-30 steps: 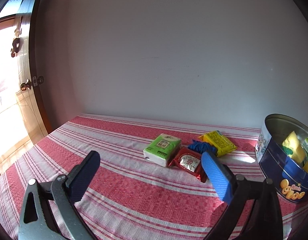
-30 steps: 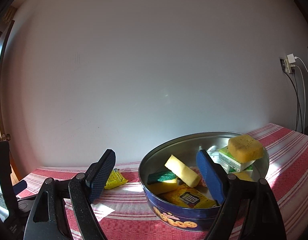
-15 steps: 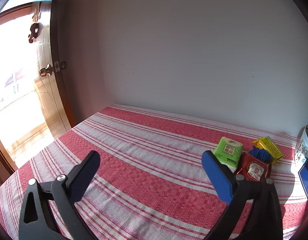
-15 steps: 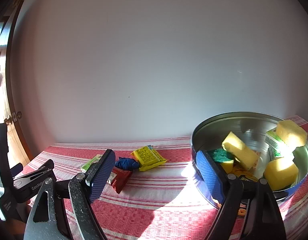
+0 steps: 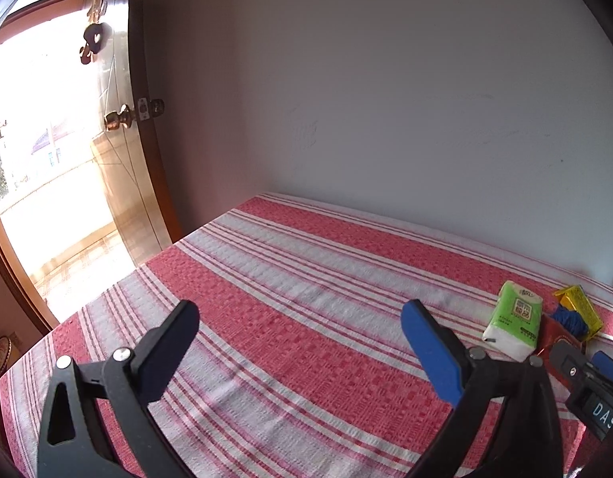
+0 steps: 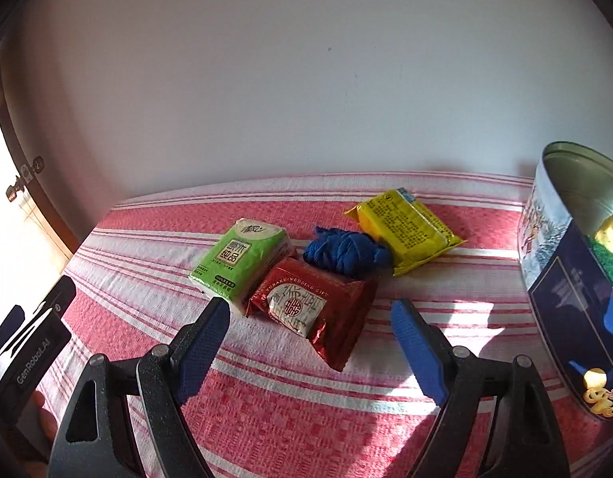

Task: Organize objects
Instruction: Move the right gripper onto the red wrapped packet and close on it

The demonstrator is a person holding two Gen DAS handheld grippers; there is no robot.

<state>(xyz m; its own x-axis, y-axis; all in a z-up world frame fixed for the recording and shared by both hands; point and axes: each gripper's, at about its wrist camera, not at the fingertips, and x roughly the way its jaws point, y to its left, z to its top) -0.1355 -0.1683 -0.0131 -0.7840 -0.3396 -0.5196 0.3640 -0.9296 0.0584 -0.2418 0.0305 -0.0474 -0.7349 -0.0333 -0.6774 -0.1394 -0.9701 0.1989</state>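
In the right wrist view my right gripper (image 6: 310,318) is open and empty, just in front of a red foil packet (image 6: 314,310) on the striped cloth. A green tissue pack (image 6: 240,261) lies left of the packet, a blue yarn bundle (image 6: 344,253) behind it, and a yellow packet (image 6: 404,229) further back right. The blue round tin (image 6: 573,290) stands at the right edge with sponges inside. My left gripper (image 5: 298,326) is open and empty over bare cloth; the green tissue pack (image 5: 513,324), the yarn (image 5: 569,318) and the yellow packet (image 5: 579,304) lie to its right.
The table with the red and white striped cloth (image 5: 306,279) stands against a white wall. An open wooden door (image 5: 123,119) with a brass knob is at the left. The table's left edge drops to the floor there. The left gripper's body shows at the left of the right wrist view (image 6: 27,342).
My left gripper has swung left, away from the items toward the door. My right gripper has swung left from the tin to the group of packets and come closer to the red packet.
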